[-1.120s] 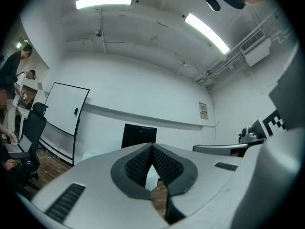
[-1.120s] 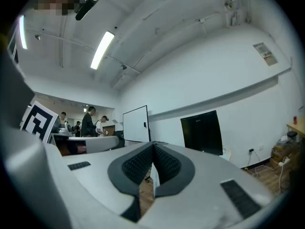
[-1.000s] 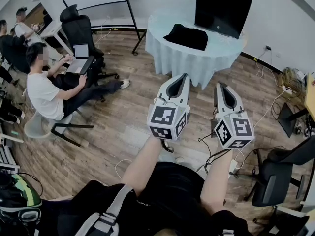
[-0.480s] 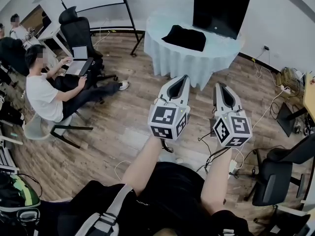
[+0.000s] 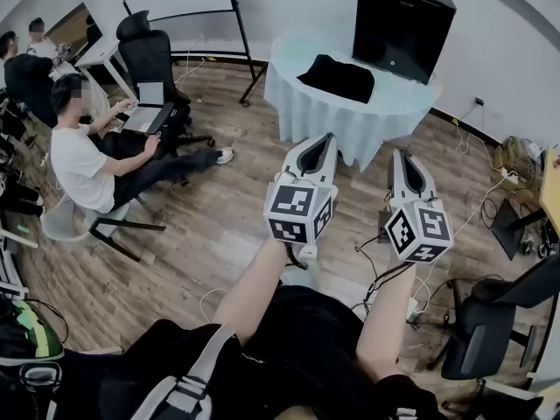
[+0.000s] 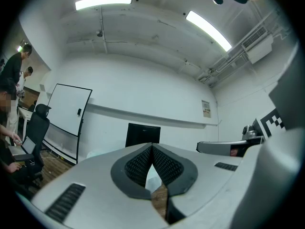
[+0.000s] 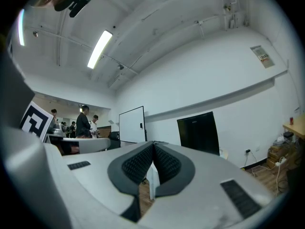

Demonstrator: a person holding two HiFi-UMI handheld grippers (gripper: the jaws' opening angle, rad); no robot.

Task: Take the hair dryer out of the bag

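Left gripper (image 5: 325,137) and right gripper (image 5: 401,154) pinched closed, empty. Black fabric bag (image 5: 337,77) on round pale-blue-clothed table (image 5: 319,112); contents hidden.

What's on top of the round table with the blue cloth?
A black bag lies flat on the table, and a tall black box stands behind it. Nothing inside the bag shows, and the tablecloth hides whatever is underneath.
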